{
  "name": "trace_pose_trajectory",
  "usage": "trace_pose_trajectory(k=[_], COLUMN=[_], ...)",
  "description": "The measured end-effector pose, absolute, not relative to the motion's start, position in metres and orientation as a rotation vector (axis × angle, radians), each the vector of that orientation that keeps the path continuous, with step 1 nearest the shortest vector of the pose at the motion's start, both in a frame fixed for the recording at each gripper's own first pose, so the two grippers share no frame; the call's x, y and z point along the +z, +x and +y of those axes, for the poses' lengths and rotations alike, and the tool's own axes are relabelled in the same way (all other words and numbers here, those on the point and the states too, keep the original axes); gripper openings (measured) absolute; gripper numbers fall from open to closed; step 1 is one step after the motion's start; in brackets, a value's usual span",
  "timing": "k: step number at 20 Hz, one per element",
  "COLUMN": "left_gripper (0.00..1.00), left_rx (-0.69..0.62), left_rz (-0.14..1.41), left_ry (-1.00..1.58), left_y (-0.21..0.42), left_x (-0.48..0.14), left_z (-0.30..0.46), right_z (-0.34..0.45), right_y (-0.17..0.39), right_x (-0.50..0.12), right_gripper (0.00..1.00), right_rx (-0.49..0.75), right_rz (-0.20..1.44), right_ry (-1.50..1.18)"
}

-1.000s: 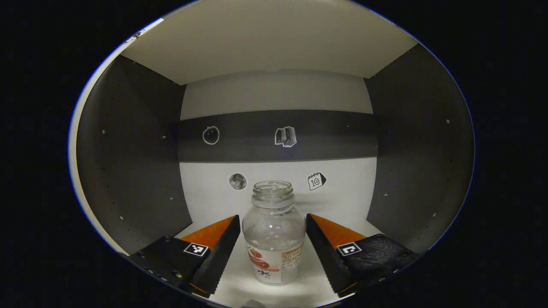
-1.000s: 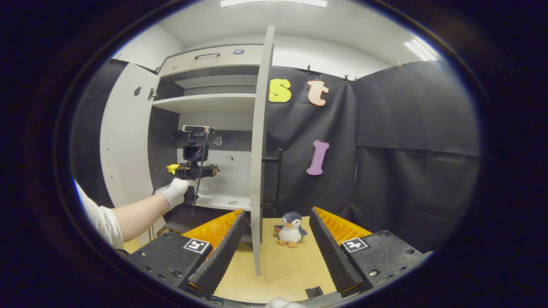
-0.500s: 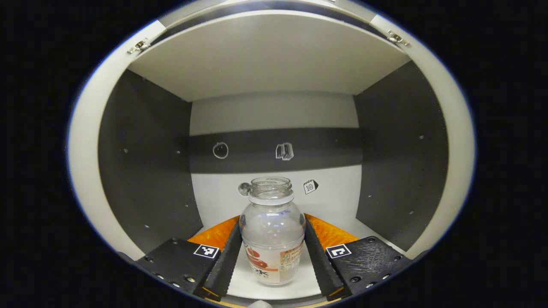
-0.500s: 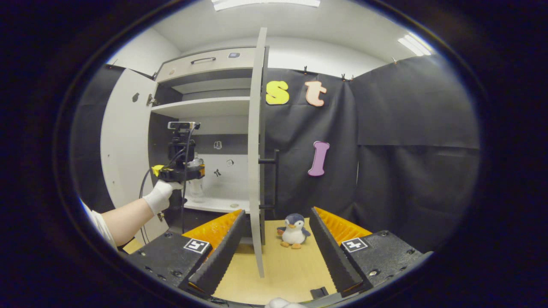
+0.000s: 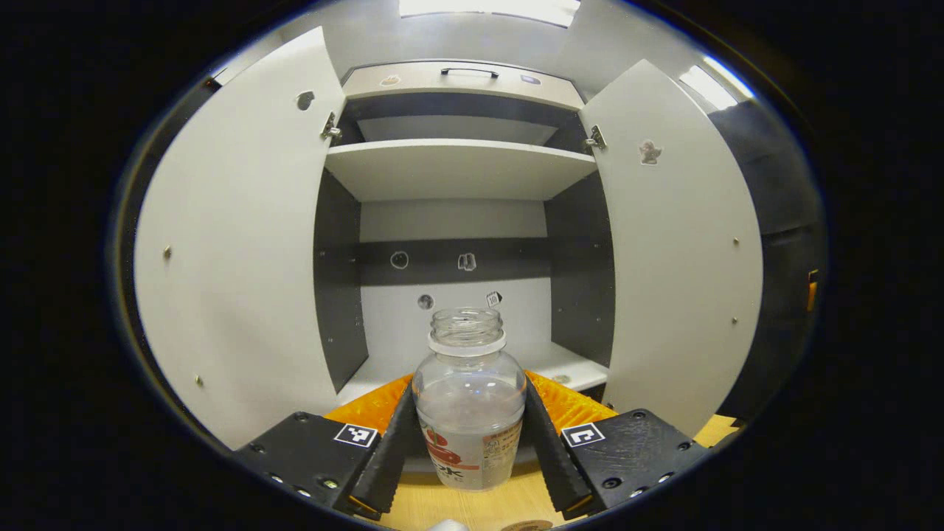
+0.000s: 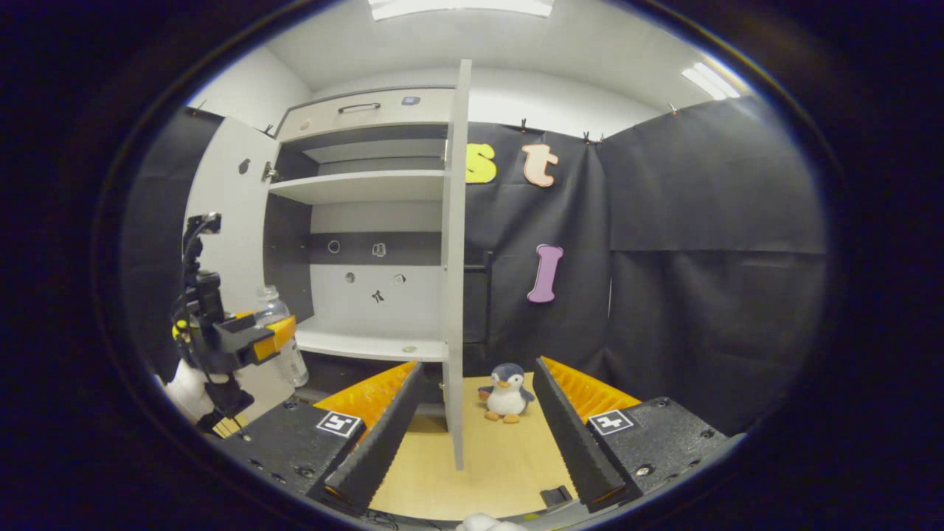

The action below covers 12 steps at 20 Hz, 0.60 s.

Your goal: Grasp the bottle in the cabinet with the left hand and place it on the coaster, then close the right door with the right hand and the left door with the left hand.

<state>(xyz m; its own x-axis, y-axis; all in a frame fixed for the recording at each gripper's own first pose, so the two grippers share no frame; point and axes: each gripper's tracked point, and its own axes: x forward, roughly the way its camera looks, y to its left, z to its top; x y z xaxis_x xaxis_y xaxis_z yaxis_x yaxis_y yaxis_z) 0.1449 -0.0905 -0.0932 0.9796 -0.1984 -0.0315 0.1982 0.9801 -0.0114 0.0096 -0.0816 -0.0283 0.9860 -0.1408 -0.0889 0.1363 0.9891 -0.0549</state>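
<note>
A clear, capless glass bottle (image 5: 469, 413) with a red-and-white label is clamped between both fingers of my left gripper (image 5: 467, 391), which is shut on it. It hangs in front of the open cabinet, above the wooden table edge. In the right gripper view the left gripper (image 6: 258, 339) holds the bottle (image 6: 282, 346) out to the left of the cabinet. The left door (image 5: 236, 258) and the right door (image 5: 675, 243) stand wide open. My right gripper (image 6: 472, 435) is open, and the right door (image 6: 453, 258) stands edge-on just beyond its fingers. A round brown rim (image 5: 525, 525), perhaps the coaster, peeks in at the bottom edge.
The cabinet has a white lower shelf (image 6: 369, 345) and an upper shelf (image 5: 457, 166). A small penguin toy (image 6: 506, 393) stands on the wooden table (image 6: 487, 472) right of the door. A dark handle (image 6: 483, 273) sticks out from the right door's outer face.
The left gripper shut on the bottle, then drew back out of the cabinet with it, so both doors now frame the view. The right gripper has hardly moved.
</note>
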Motion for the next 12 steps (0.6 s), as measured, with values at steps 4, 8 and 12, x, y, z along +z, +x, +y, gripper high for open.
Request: trace_pose_trajectory(k=[4,8,12], left_gripper=[0.76,0.76,0.79], left_rx=[-0.227,-0.275,-0.345], left_rz=[0.102,0.176,0.201], left_ry=[-0.043,-0.084,-0.123], left_y=[0.1,0.072,0.062], left_x=[-0.16,-0.222,-0.265], left_z=[-0.092,-0.106,-0.131], right_z=[-0.075,-0.077,-0.076], right_y=[-0.004,-0.012,-0.014], right_x=[-0.029,-0.026,-0.031], right_gripper=[0.97,0.97,0.97], right_rx=[-0.148,-0.168,-0.176], right_rz=[0.09,0.09,0.111], right_ry=[-0.072,-0.093,-0.13])
